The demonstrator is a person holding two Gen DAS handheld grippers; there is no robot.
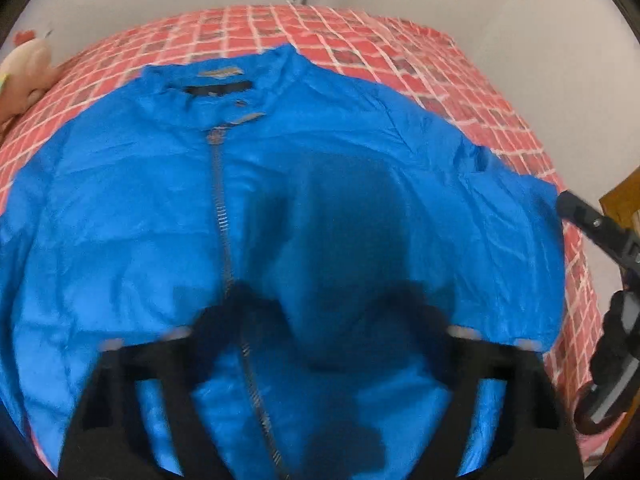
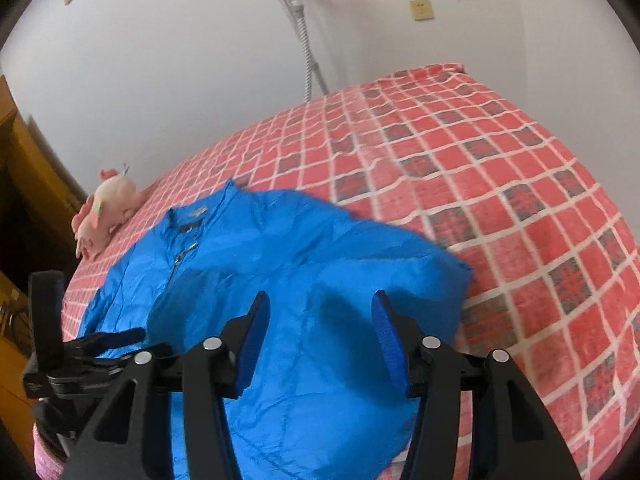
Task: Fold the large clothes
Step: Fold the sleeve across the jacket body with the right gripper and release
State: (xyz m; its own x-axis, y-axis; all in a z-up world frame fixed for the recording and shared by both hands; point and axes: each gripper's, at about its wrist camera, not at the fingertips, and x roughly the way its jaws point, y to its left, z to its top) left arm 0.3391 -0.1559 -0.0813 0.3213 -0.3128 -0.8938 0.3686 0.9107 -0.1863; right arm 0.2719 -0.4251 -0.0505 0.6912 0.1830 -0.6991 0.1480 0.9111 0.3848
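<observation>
A bright blue zip-up jacket (image 1: 320, 184) lies front up on a red checked bed (image 1: 400, 56), collar at the far side, zip (image 1: 219, 184) closed down its middle. My left gripper (image 1: 324, 300) hovers open and blurred over the jacket's lower front, holding nothing. The jacket also shows in the right wrist view (image 2: 304, 272). My right gripper (image 2: 320, 320) is open and empty above the jacket's right side. The right gripper shows at the right edge of the left wrist view (image 1: 592, 224). The left gripper shows at the lower left of the right wrist view (image 2: 100, 344).
A pink plush toy (image 2: 106, 210) lies on the bed left of the collar. White walls stand behind the bed, with a grey pole (image 2: 304, 52) and a wall socket (image 2: 421, 9). Wooden furniture (image 2: 36, 184) stands at the left.
</observation>
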